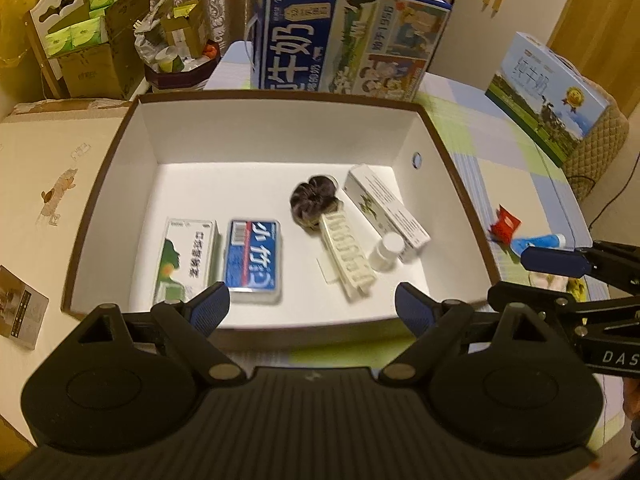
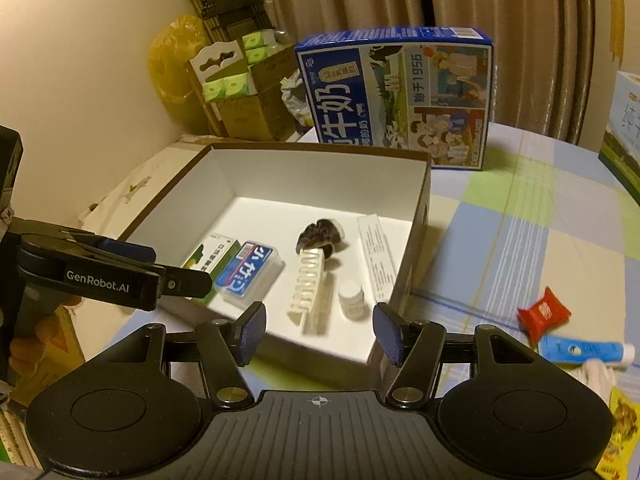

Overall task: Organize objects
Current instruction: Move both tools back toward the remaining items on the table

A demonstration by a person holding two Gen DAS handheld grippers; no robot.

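A brown-rimmed box with a white inside stands on the checked tablecloth. It holds a green-and-white medicine box, a blue case, a dark scrunchie, a cream hair claw, a small white bottle and a long white carton. My left gripper hovers open over the box's near wall, holding nothing. My right gripper is open and empty over the box's near right corner. To the box's right lie a red packet and a blue tube.
A large blue milk carton stands behind the box, a second milk carton at the far right. A yellow packet lies near the tube. Cardboard boxes of tissue are stacked at the back left. A small card lies left of the box.
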